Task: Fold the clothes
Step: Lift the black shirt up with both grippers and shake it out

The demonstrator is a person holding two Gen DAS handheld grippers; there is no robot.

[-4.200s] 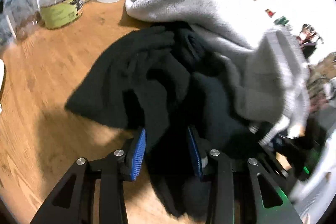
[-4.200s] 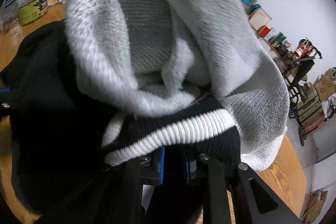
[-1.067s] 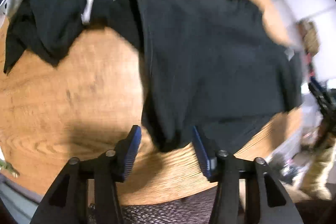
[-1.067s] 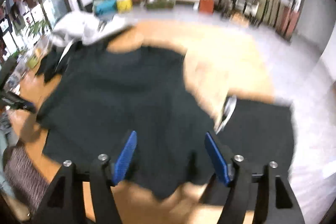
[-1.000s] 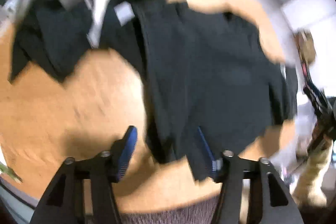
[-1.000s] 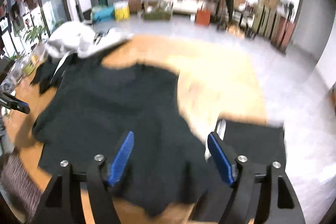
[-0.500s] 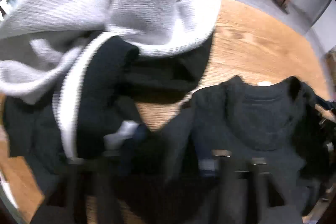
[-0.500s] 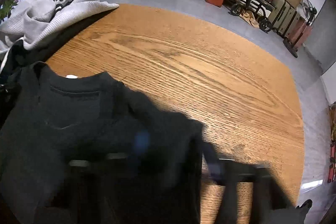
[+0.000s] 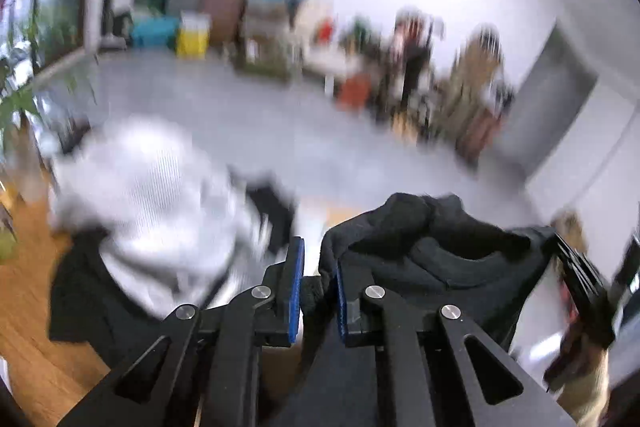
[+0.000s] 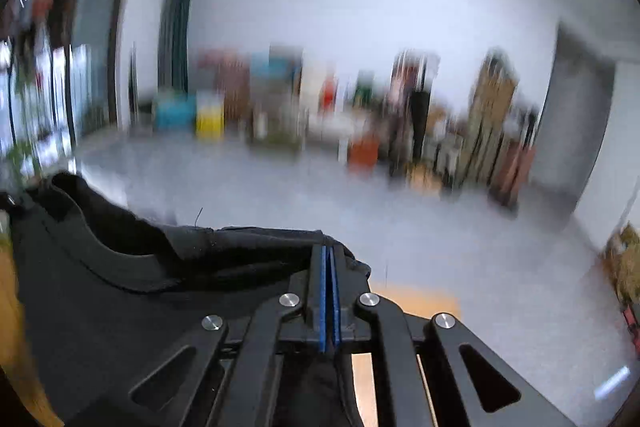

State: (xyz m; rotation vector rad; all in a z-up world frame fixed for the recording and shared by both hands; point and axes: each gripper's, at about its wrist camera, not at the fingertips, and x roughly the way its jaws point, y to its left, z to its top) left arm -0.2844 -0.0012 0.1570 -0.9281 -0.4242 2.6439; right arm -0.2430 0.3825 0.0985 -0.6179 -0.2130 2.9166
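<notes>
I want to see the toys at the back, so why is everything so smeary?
Left wrist view: the room and the grey sweater are smeared by motion blur, while the left gripper and the black shirt look sharp. Right wrist view: the shelves streak sideways, but the right gripper stays crisp. Both pictures bend at the edges, fisheye style.

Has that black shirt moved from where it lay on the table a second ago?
Yes. The black shirt has gone up: it lay spread on the wooden table, and now both grippers hold its top edge in the air, with the far wall behind it.
</notes>
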